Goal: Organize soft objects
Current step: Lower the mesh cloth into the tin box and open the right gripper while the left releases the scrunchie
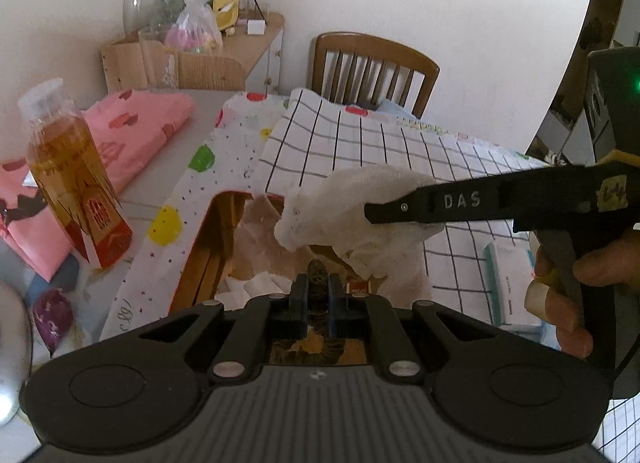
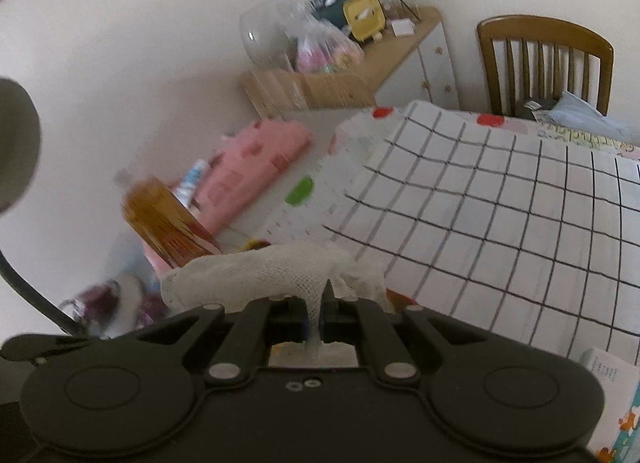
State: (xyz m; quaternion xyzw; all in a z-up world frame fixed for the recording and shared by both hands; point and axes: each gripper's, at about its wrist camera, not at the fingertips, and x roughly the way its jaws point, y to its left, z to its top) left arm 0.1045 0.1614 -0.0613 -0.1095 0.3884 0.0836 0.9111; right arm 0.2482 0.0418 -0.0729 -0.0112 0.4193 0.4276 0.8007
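The desk point(image 1: 208, 111) carries a white cloth with a dark grid point(image 1: 380, 143) spread over most of its top, lying over a spotted white sheet point(image 1: 208, 167) whose edge runs along the near left side. A folded pink cloth point(image 1: 136, 131) lies toward the far left corner, with a bottle of amber liquid point(image 1: 72, 171) standing just in front of it. Above the near edge, the right claw point(image 2: 324, 303) is clamped on a white mesh cloth point(image 2: 260, 271), which bunches up over its fingers and hangs clear of the desk. The left claw point(image 1: 318, 295) is closed on a small dark patterned thing point(image 1: 318, 271), too hidden to identify.
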